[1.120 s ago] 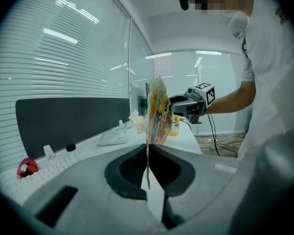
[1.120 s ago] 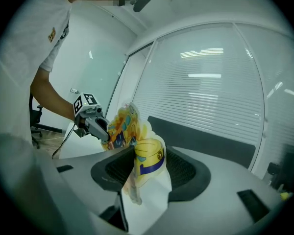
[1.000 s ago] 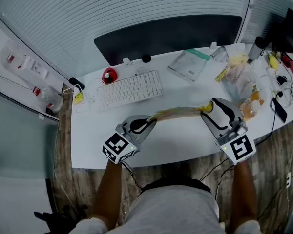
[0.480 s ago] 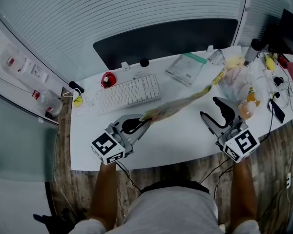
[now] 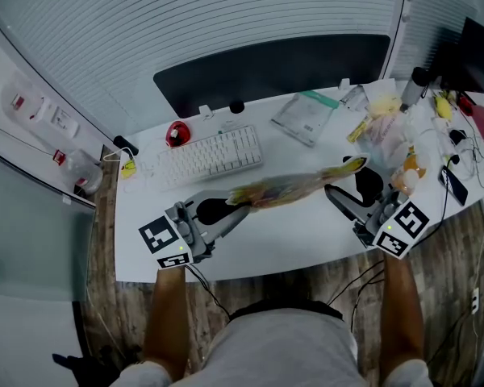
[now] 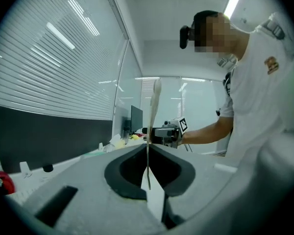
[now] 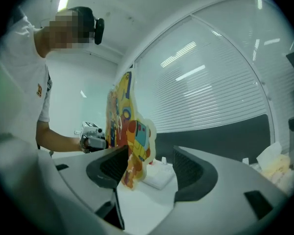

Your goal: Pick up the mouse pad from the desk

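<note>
Head view: left gripper, jaws pressed together on one end of the mouse pad, has risen since a second ago; right gripper, jaws opening, has the pad's other end loose between them. The pad hangs clear of the white desk, so the pickup looks done. Beyond: keyboard, window blinds

legible text: none | left marker cube, right marker cube: black-and-white square patterns only, no characters | keyboard: key legends too small to read | mouse pad: cartoon print, no words made out | shirt emblem: illegible
</note>
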`<action>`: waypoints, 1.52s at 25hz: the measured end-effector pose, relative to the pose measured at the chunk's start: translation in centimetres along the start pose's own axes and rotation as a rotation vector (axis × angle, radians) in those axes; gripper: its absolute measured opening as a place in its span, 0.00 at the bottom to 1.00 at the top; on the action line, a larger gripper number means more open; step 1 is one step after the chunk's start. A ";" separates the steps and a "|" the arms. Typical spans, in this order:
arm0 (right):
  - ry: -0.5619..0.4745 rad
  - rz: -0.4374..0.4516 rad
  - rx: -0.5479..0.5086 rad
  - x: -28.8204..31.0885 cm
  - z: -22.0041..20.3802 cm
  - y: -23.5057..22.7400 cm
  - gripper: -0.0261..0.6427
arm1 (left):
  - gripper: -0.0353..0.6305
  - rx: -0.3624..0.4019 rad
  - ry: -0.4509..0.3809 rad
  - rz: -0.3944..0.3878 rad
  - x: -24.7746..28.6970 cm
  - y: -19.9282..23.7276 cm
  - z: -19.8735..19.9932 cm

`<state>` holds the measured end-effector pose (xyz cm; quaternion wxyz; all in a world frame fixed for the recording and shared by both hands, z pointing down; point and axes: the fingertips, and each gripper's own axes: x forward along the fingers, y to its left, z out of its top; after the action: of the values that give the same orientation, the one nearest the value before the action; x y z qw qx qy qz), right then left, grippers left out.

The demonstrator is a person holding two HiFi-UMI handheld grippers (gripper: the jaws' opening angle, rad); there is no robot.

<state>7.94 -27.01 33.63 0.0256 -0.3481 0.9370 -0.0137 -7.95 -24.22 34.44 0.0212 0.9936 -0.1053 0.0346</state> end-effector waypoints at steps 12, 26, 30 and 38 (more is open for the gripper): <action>-0.063 0.056 -0.002 -0.1 2.0 1.5 0.16 | 0.09 -0.067 -0.023 0.034 1.5 0.4 0.9; -0.029 -0.194 -0.119 -0.6 1.7 2.0 0.08 | 0.09 -0.054 -0.064 0.446 2.7 2.4 1.0; -0.019 -0.270 -0.112 -0.8 1.6 1.4 0.08 | 0.09 -0.032 -0.061 0.463 3.2 2.1 1.0; 0.018 -0.333 -0.156 -0.8 1.7 0.5 0.08 | 0.09 0.000 -0.034 0.485 4.0 2.0 1.2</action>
<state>8.31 -26.09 31.99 -0.0125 -0.4994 0.8647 0.0520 -4.35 -27.06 33.60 0.0103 0.9397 -0.3411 0.0218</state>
